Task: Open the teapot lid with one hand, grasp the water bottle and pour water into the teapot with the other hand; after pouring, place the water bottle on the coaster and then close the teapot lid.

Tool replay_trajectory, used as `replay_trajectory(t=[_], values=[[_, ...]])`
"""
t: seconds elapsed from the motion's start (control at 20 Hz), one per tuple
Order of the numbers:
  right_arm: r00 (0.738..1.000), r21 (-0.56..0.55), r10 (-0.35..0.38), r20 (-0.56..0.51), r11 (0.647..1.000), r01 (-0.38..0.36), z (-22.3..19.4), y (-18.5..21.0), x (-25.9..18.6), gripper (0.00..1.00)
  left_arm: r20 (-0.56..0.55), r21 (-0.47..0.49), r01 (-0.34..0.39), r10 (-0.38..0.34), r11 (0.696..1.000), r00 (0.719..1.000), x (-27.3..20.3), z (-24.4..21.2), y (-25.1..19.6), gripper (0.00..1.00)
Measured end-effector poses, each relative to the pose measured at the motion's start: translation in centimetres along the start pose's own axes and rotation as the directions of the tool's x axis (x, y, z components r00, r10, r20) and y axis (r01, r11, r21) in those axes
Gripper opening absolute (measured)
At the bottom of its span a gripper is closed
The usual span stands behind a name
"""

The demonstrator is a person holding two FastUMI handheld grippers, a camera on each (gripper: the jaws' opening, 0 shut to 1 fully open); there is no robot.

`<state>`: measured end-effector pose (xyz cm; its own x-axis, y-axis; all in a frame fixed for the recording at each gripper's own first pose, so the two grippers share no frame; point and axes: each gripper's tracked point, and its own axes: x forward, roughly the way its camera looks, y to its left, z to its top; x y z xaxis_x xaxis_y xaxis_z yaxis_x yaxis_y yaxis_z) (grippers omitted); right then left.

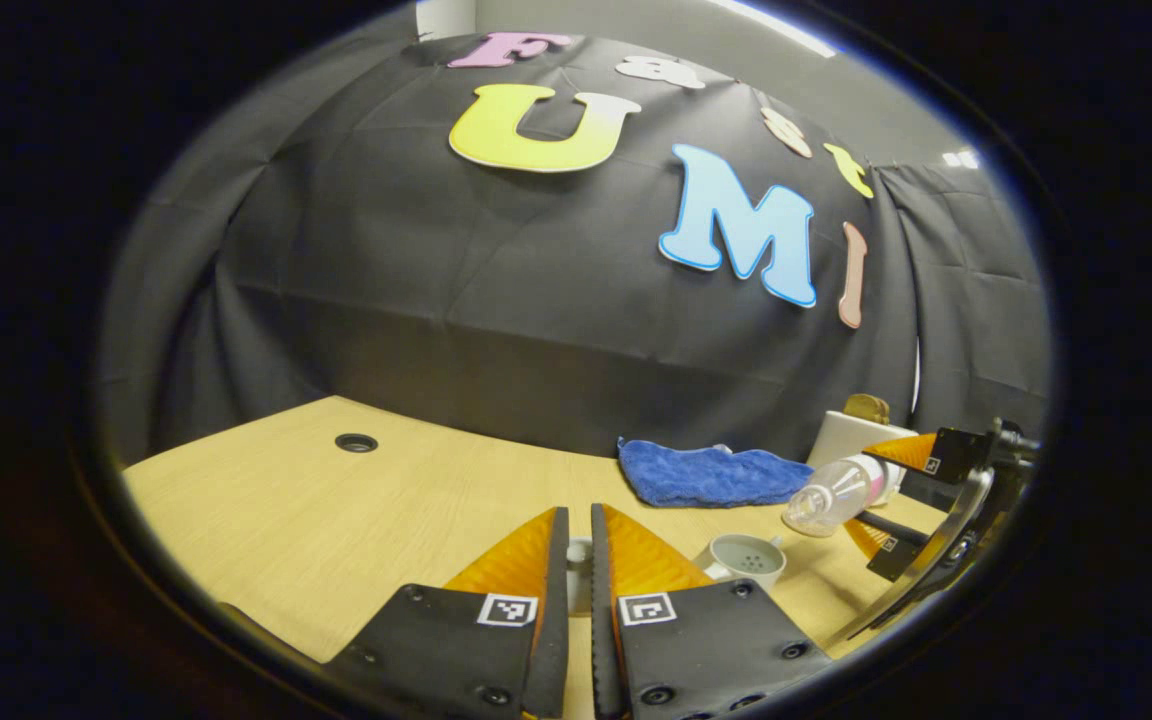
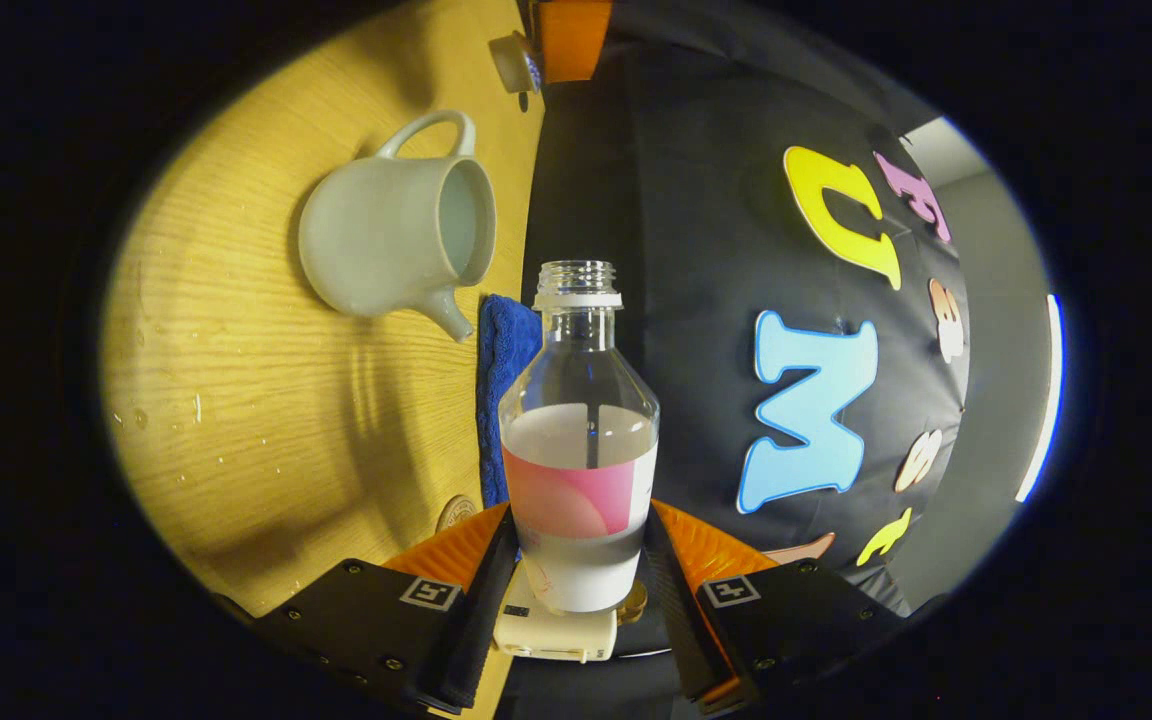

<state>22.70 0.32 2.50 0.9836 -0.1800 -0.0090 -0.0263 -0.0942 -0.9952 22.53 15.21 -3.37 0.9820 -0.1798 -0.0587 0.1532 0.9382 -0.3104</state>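
Observation:
The white teapot (image 2: 396,240) stands on the wooden table with its top open; its strainer holes show inside the teapot (image 1: 741,558). My left gripper (image 1: 579,512) is shut on the small white lid (image 1: 579,572), held clear to the teapot's left; that lid (image 2: 519,60) also appears at the top of the right gripper view. My right gripper (image 2: 581,515) is shut on the clear, uncapped water bottle (image 2: 581,440) with a pink label, partly filled. From the left gripper view the bottle (image 1: 836,490) lies tilted, mouth down-left, above and right of the teapot, between the right gripper (image 1: 886,495) fingers.
A blue cloth (image 1: 711,475) lies behind the teapot near the wall. A white box (image 1: 851,435) with a wooden piece on top stands to its right. A small round coaster (image 2: 456,512) lies on the table by the cloth. Water drops (image 2: 186,410) dot the wood. A cable hole (image 1: 356,442) is far left.

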Motion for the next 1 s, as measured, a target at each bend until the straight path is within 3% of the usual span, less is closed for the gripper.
replay_trajectory(t=[0.4,0.6,1.0], values=[[0.997,-0.191,-0.048,0.054,0.98,0.058,1.7,-1.0,0.0,0.73,-0.005,-0.001,0.008,-0.008,1.0,1.0,-0.1,0.1,-0.1,0.17],[0.996,-0.232,-0.059,0.066,0.97,0.073,1.9,-1.3,0.2,0.72,-0.005,-0.006,0.01,-0.01,1.0,1.0,0.0,0.1,0.0,0.17],[0.989,-0.361,-0.106,0.1,0.923,0.136,2.3,-2.9,0.4,0.72,-0.002,-0.018,0.01,-0.01,1.0,1.0,0.0,0.1,0.0,0.17]])
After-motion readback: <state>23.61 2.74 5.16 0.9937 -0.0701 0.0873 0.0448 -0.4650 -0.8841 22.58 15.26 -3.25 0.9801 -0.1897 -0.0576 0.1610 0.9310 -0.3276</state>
